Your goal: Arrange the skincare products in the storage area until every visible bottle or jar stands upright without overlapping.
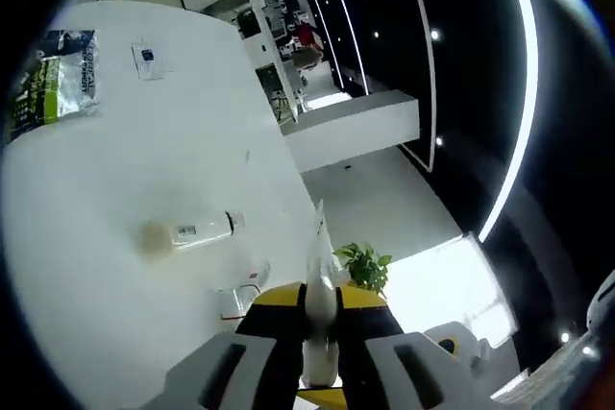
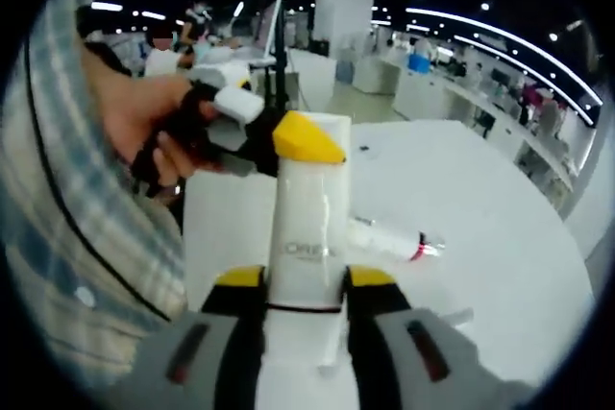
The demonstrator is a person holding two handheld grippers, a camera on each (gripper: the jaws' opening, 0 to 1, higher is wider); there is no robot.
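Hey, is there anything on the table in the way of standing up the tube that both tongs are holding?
Nothing visible blocks it. The white tube is clamped in the right tongs and in the left tongs, above the white table. One small bottle lies on its side nearby, with bare tabletop around it.

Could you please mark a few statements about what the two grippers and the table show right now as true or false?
1. The right gripper is clamped on a white tube. True.
2. The left gripper touches that same tube near its far end. True; the left gripper view shows its jaws closed on the tube's flat end.
3. A small white bottle stands upright on the white table. False; it lies on its side.
4. The green and white packet sits next to the lying bottle. False; it lies far off, near the table's edge.
5. The tube is lying on the table. False; it is held between the grippers.
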